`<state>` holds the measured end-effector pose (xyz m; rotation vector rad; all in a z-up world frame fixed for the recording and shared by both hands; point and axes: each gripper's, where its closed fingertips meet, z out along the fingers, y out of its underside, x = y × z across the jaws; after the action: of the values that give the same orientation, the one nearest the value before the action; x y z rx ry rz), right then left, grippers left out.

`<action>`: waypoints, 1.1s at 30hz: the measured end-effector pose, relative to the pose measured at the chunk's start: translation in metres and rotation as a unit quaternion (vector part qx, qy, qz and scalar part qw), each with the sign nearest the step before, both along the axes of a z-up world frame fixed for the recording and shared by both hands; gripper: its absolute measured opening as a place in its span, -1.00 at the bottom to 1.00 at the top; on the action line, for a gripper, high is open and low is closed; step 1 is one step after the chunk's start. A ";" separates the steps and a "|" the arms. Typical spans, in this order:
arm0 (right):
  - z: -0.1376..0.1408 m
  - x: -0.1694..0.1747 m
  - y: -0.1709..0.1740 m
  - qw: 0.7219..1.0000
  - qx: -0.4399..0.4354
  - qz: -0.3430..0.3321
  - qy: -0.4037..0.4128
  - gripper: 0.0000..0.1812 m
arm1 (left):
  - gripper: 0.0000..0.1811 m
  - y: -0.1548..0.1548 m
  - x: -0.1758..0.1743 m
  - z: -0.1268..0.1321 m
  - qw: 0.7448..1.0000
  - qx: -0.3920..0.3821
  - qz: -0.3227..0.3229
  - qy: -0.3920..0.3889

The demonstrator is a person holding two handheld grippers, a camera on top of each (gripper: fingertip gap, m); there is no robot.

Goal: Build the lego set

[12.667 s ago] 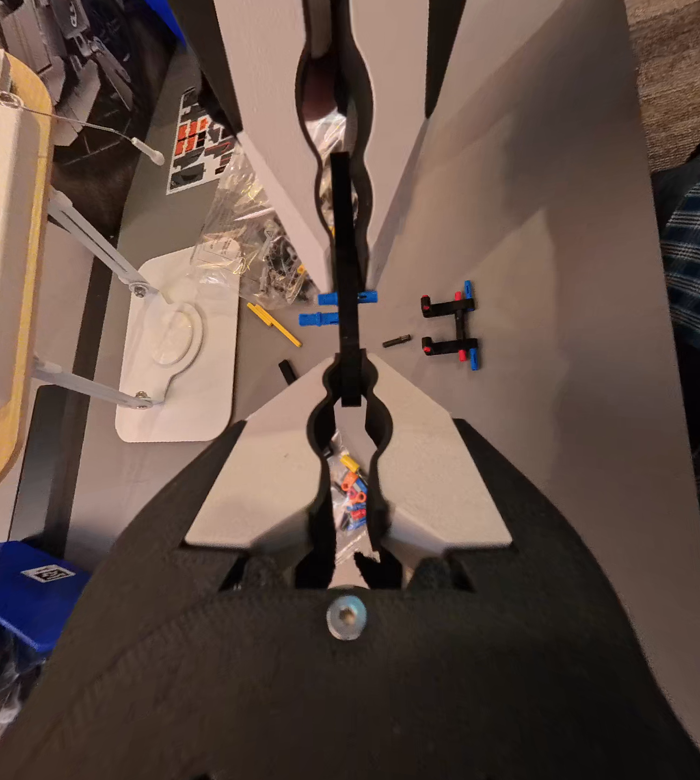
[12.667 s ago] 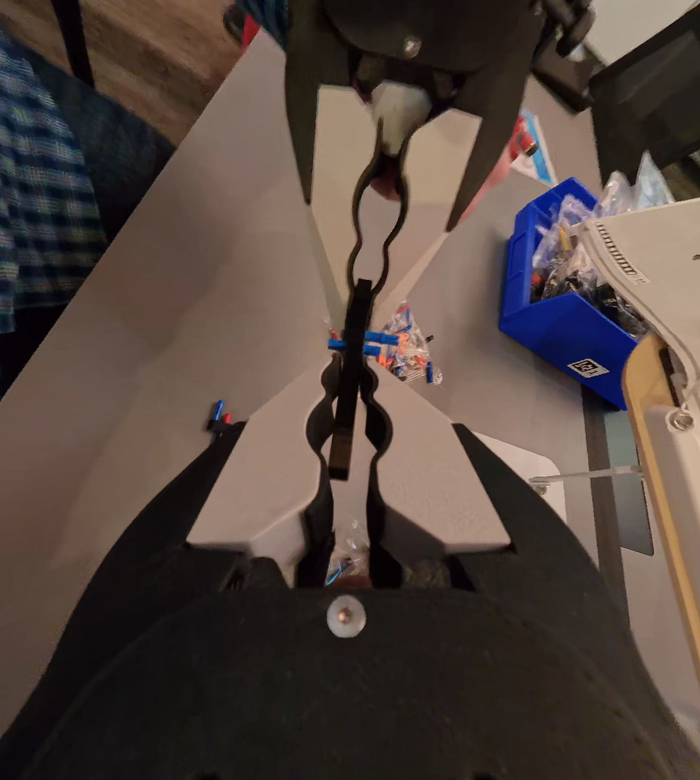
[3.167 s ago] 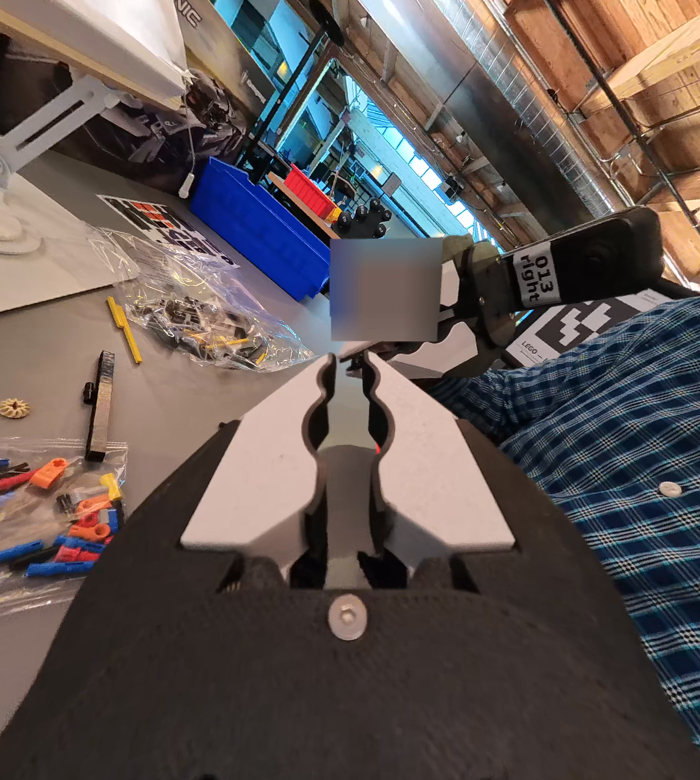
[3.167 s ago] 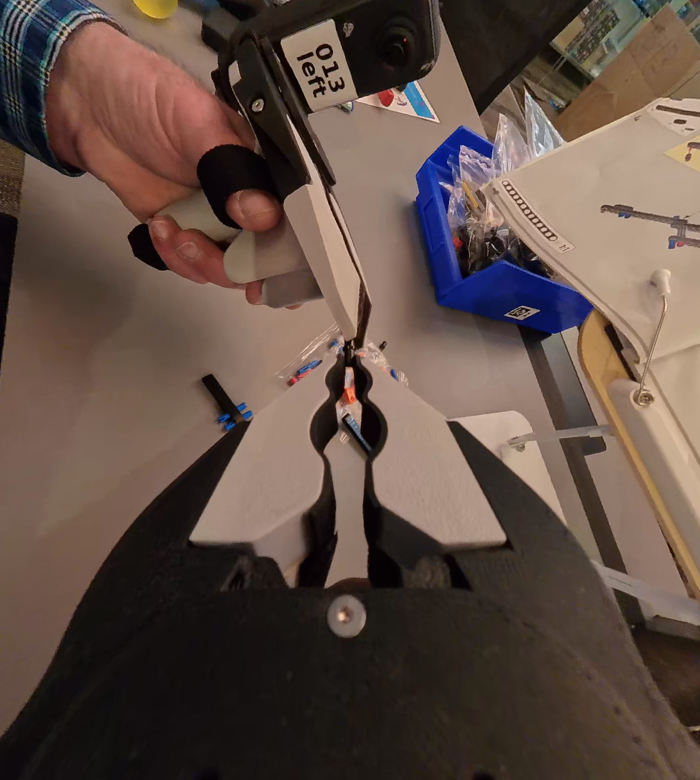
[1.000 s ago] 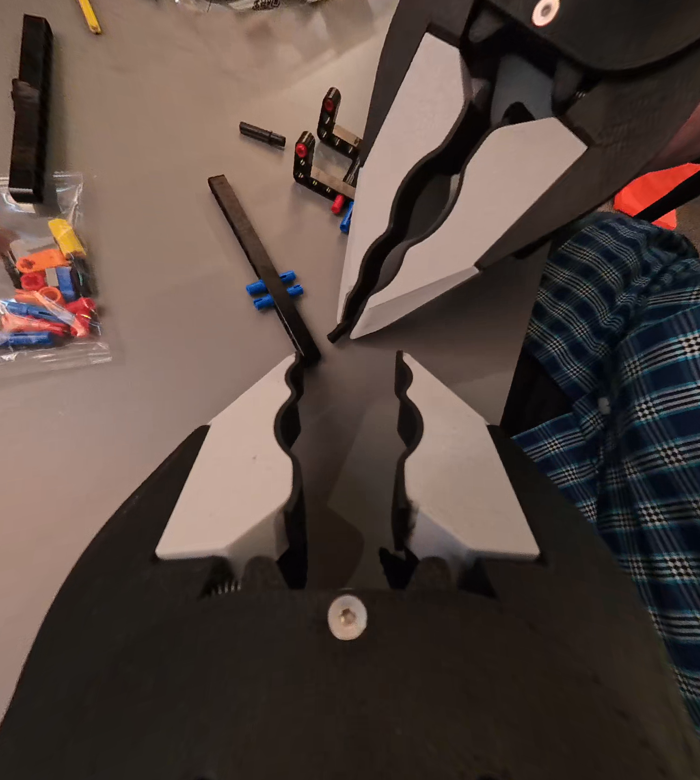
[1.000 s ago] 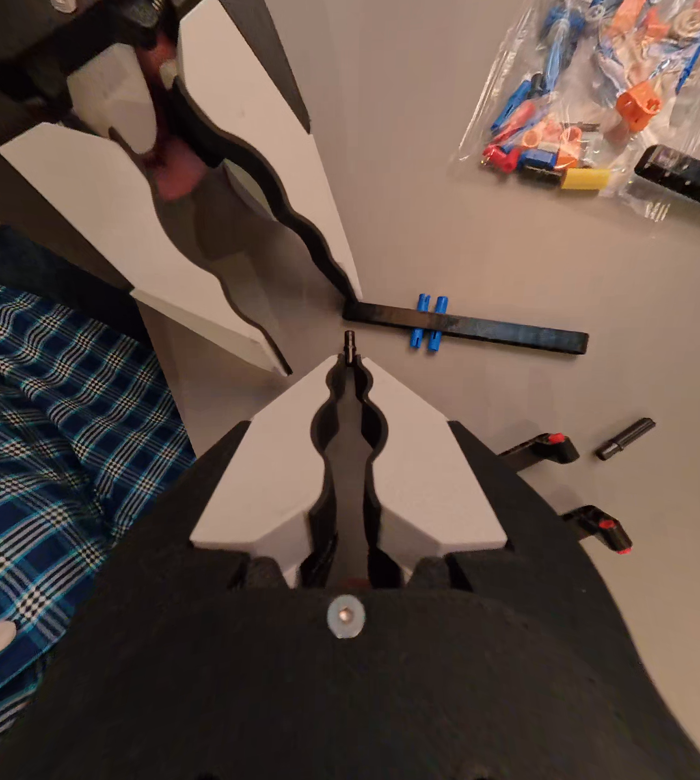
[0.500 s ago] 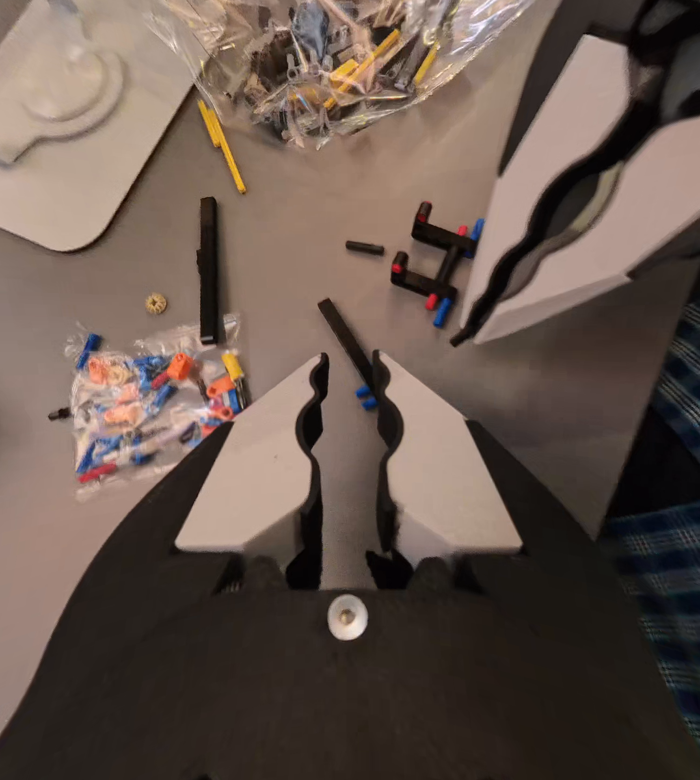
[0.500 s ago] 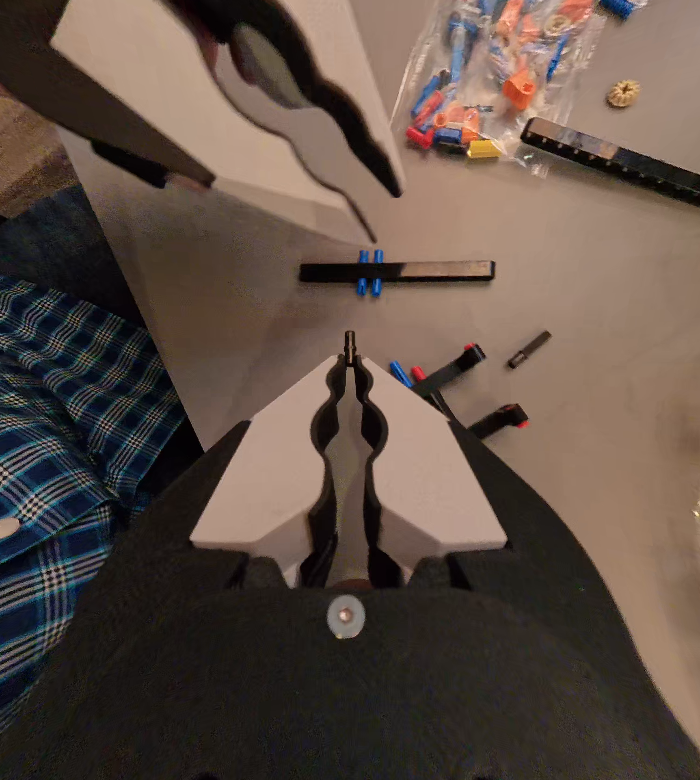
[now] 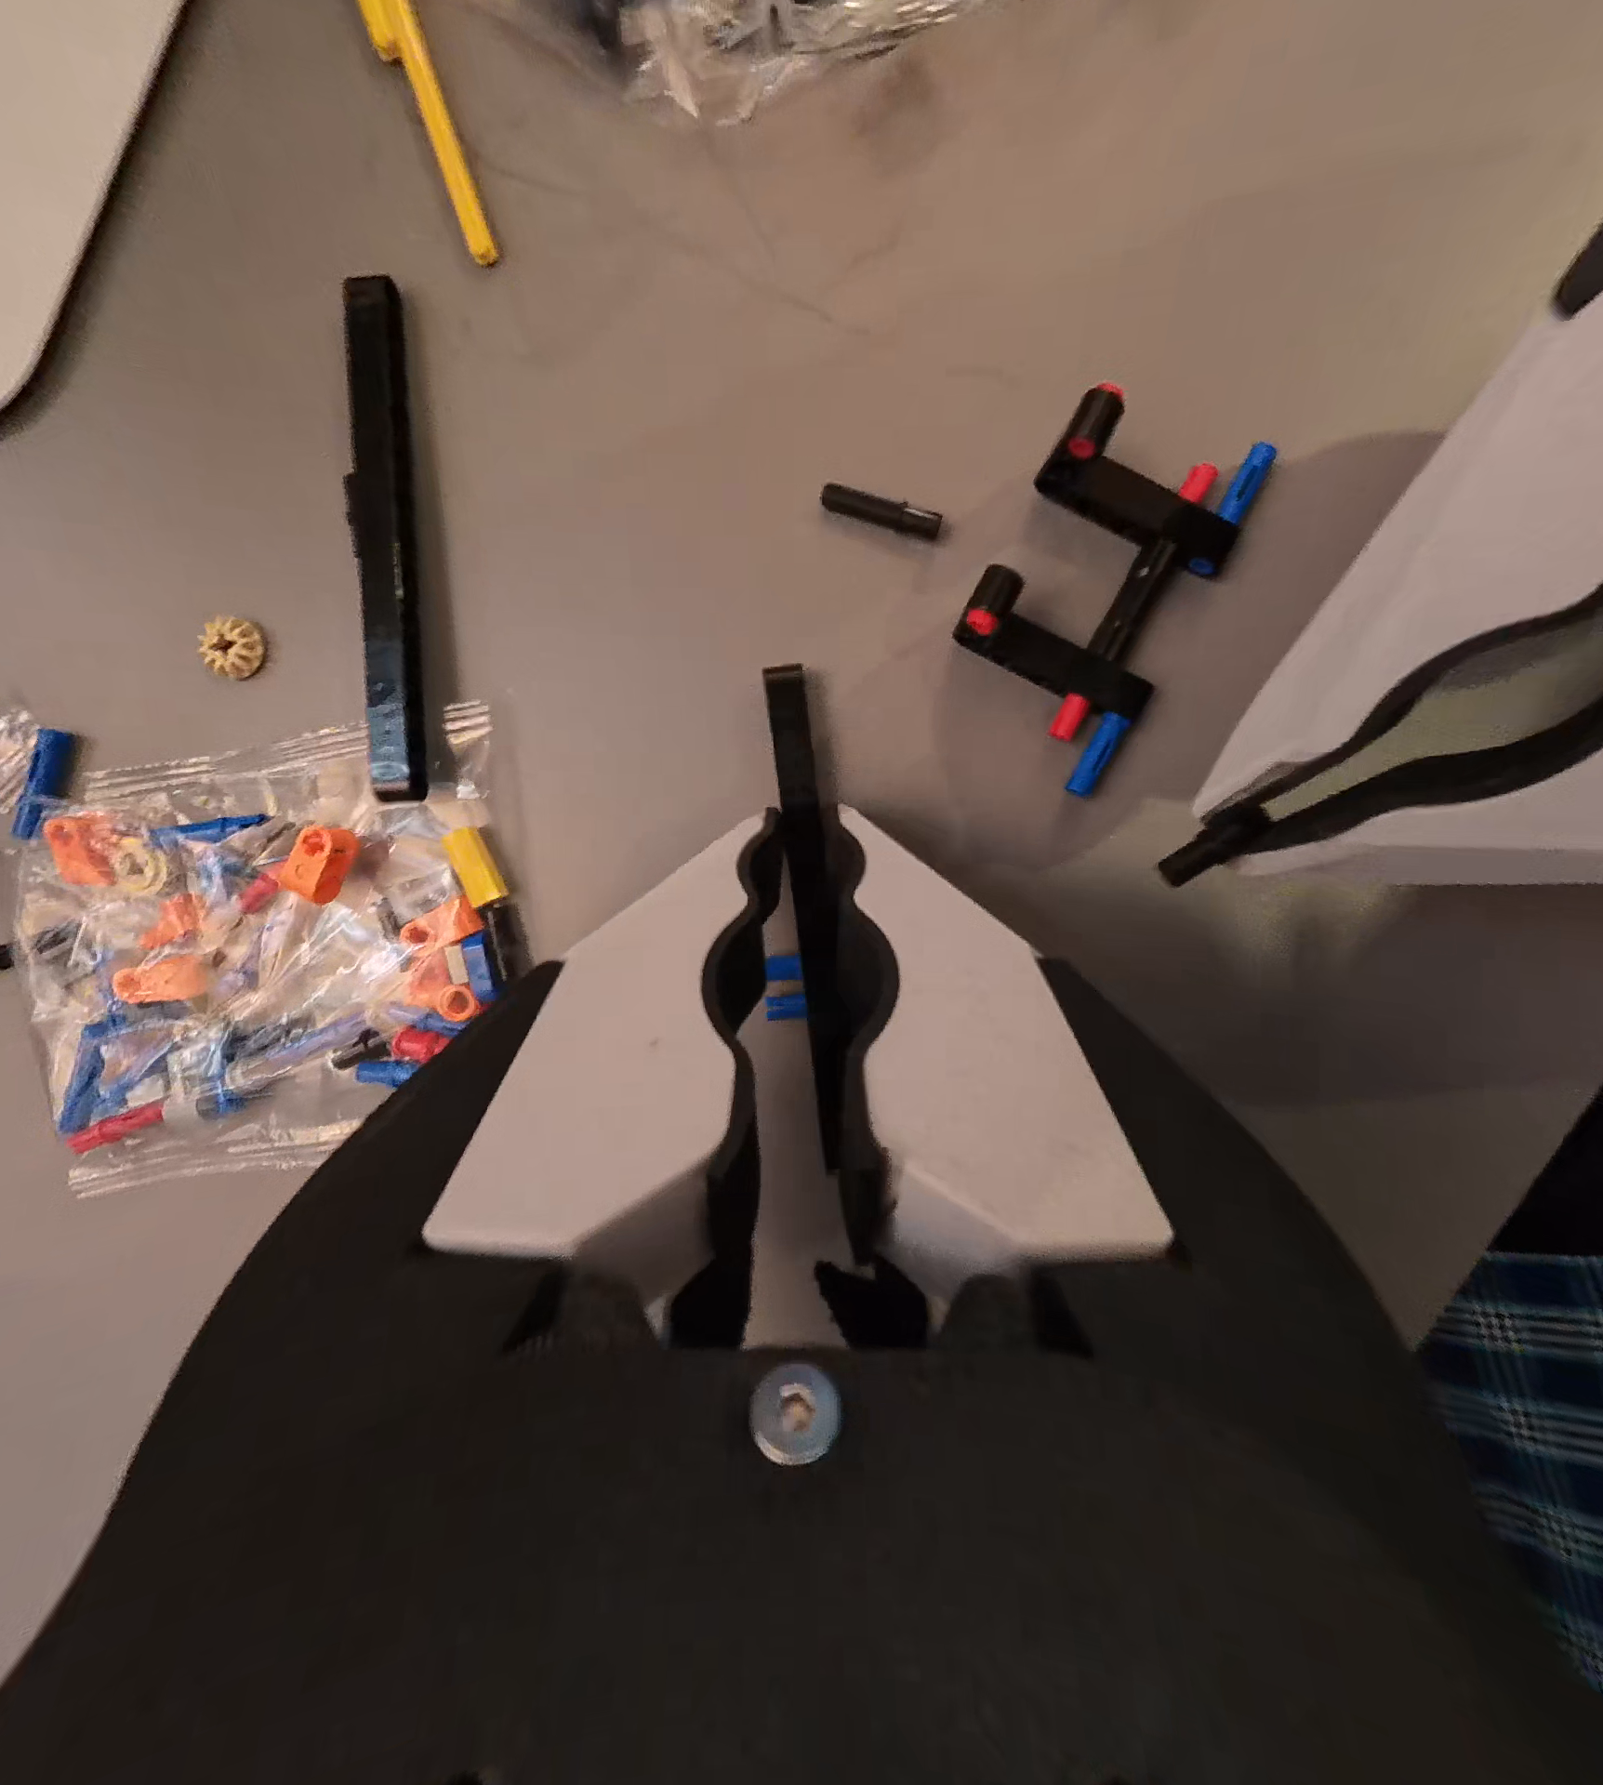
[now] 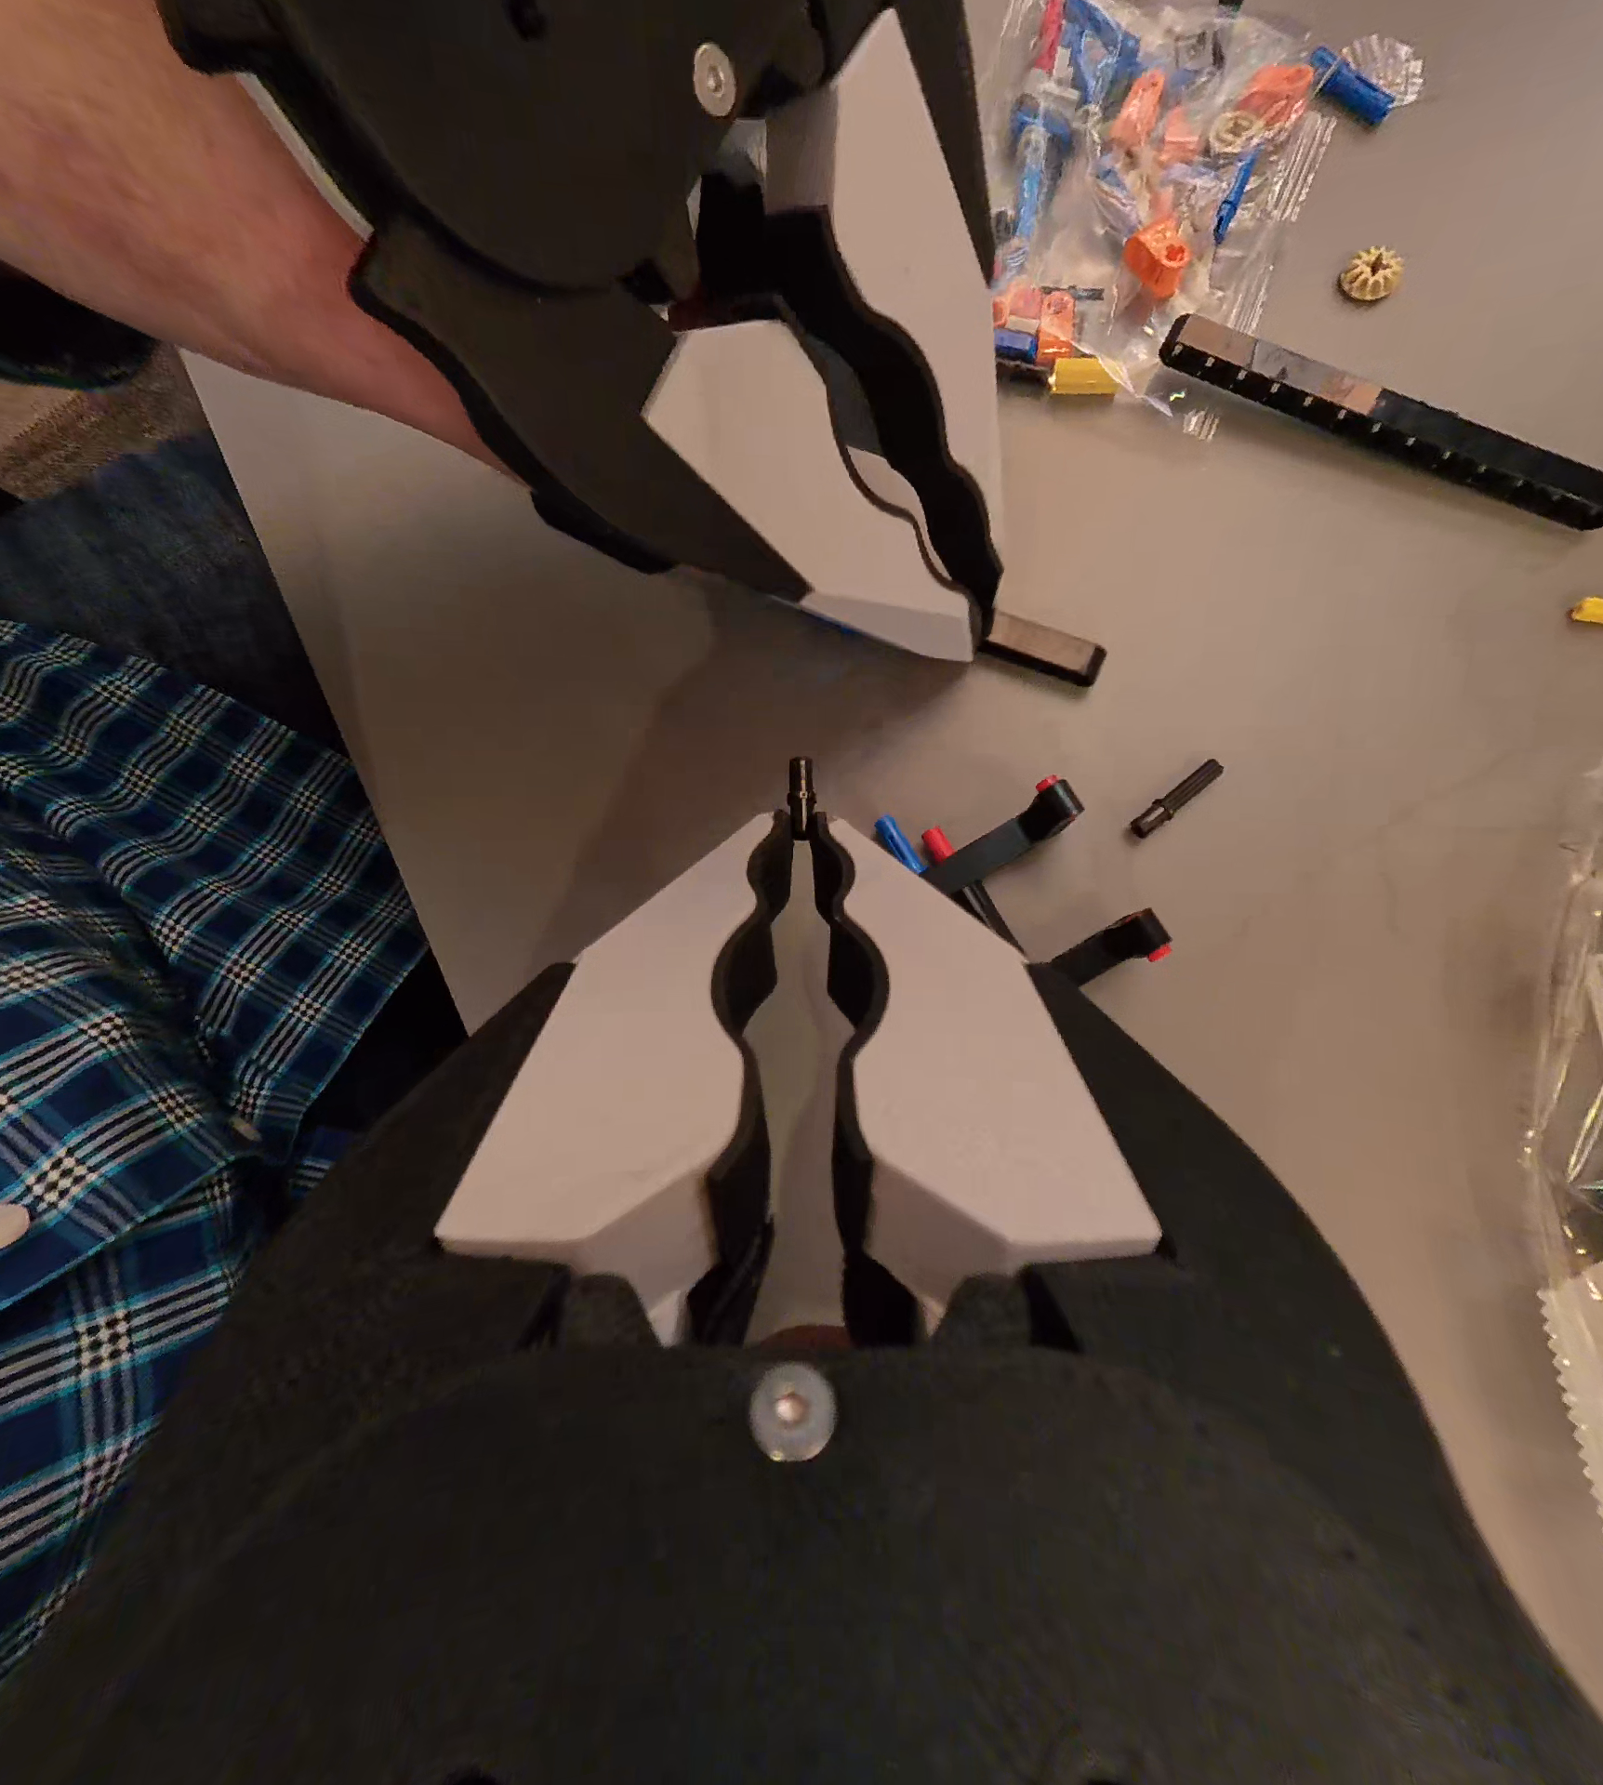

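Left wrist view: left gripper (image 9: 802,831) closes around the long black plastic beam (image 9: 796,763), lengthwise; right gripper (image 10: 802,833) (nearby) pinches a short black plastic pin (image 10: 799,780).

Left wrist view: long black studded beam (image 9: 380,541) lies left of centre, near end on clear bag of small coloured pieces (image 9: 237,956). Tan gear (image 9: 233,645) left of beam. Short black pin (image 9: 880,509) and black H-shaped assembly with red and blue pins (image 9: 1112,580) right. Thin yellow axle (image 9: 440,145) beyond the beam.
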<state>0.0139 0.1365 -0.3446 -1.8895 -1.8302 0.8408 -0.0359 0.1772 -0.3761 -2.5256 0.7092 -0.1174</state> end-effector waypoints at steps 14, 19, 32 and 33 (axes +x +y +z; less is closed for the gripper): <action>0.019 -0.023 -0.019 0.996 -0.073 0.009 0.056 -0.99 | -0.95 0.008 -0.016 0.096 0.836 0.183 0.163 -0.491; 0.035 -0.033 -0.023 0.986 -0.141 -0.005 0.092 -0.99 | -0.95 0.007 -0.012 0.120 0.811 0.239 0.143 -0.515; 0.034 -0.038 -0.028 0.983 -0.157 -0.008 0.097 -0.99 | -0.94 0.002 -0.010 0.111 0.840 0.265 0.157 -0.447; 0.033 -0.038 -0.029 0.983 -0.156 -0.007 0.094 -0.99 | -0.94 0.001 -0.013 0.103 0.846 0.254 0.172 -0.436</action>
<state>-0.0236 0.1073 -0.3111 -1.9204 -1.6457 1.3202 -0.0489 0.1777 -0.2726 -1.7537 -0.0909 -0.7775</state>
